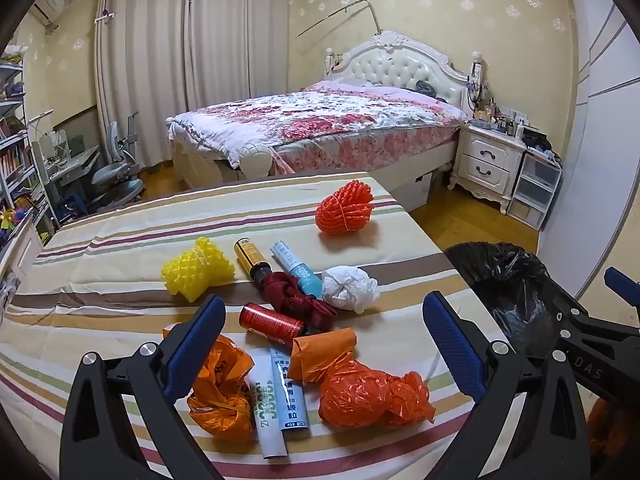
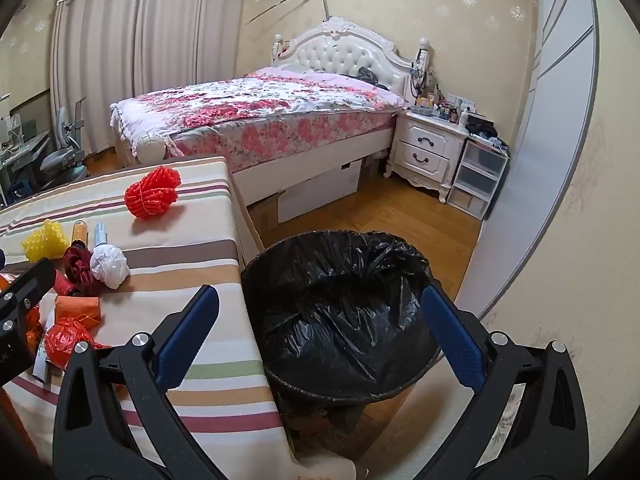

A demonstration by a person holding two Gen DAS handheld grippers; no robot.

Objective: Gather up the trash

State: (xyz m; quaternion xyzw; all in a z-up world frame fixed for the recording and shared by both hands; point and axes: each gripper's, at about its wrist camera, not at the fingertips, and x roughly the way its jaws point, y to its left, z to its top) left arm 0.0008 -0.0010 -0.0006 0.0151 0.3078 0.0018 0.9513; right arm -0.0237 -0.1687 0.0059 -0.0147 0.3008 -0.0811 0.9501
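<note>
Trash lies on a striped tablecloth (image 1: 120,240): a red foam net (image 1: 345,210), a yellow foam net (image 1: 196,270), a white paper wad (image 1: 350,289), a dark red cloth (image 1: 298,300), a red can (image 1: 272,322), tubes (image 1: 278,404) and crumpled orange bags (image 1: 368,392). My left gripper (image 1: 324,340) is open and empty, above the orange bags and tubes. My right gripper (image 2: 320,338) is open and empty, over the bin with a black liner (image 2: 340,312) beside the table. The bin also shows in the left wrist view (image 1: 504,280).
A bed (image 1: 320,128) with a floral cover stands behind the table. A white nightstand (image 2: 428,148) and plastic drawers (image 2: 478,180) stand at the right. A desk and chair (image 1: 116,172) stand at the left. A wood floor (image 2: 400,216) lies between bin and bed.
</note>
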